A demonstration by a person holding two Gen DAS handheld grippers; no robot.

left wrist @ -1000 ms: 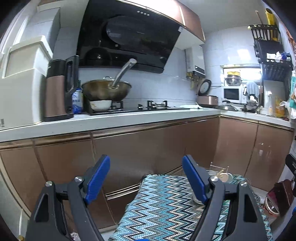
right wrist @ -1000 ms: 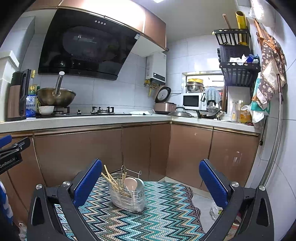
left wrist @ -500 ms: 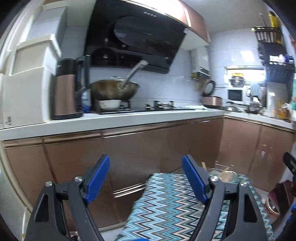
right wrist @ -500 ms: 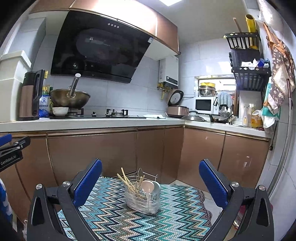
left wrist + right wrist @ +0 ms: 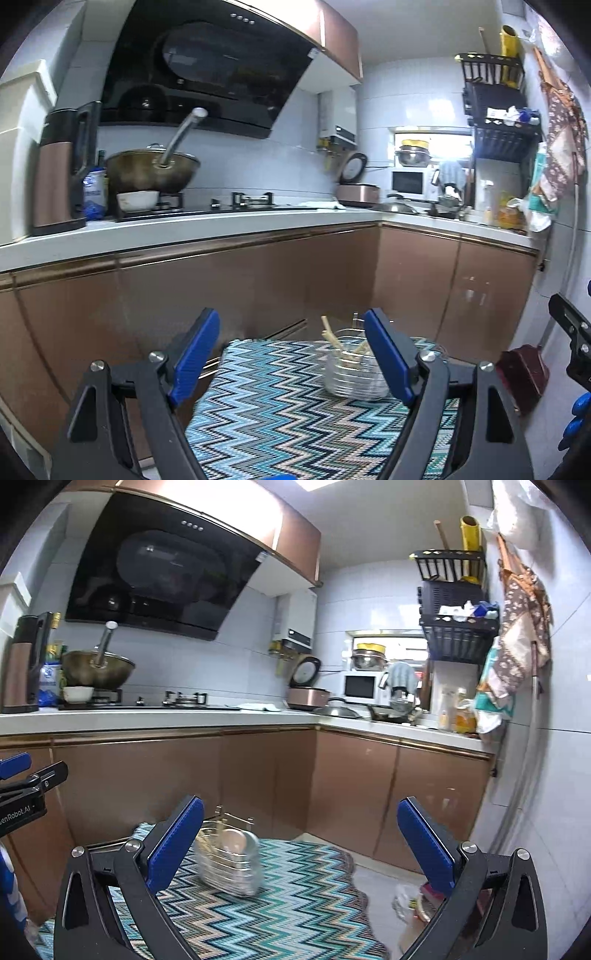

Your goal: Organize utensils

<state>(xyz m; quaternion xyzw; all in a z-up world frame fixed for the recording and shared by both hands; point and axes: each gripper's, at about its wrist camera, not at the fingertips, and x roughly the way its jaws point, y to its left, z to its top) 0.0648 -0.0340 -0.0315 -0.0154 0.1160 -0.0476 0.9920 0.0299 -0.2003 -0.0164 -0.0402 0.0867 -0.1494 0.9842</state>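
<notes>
A wire utensil basket [image 5: 351,373] stands on a table under a zigzag cloth [image 5: 280,417]. It holds pale chopsticks [image 5: 328,334] and a pale spoon [image 5: 232,842]. My left gripper [image 5: 291,358] is open, with nothing between its blue pads; the basket sits just beyond, partly behind the right pad. My right gripper [image 5: 300,845] is also open and holds nothing. In its view the basket [image 5: 229,860] is blurred and lies beyond its left pad. Each gripper shows at the edge of the other's view: right gripper [image 5: 572,343], left gripper [image 5: 22,794].
Brown cabinets [image 5: 258,782] under a white counter [image 5: 184,229] run behind the table and turn the corner to the right. A wok [image 5: 151,173], a kettle [image 5: 59,173] and a rice cooker [image 5: 306,696] stand on it. Clutter lies on the floor at right [image 5: 413,904].
Both views have swung to the right. The basket has slid left in each picture, and in the left wrist view more of it shows, near the right pad. Both jaws stay wide.
</notes>
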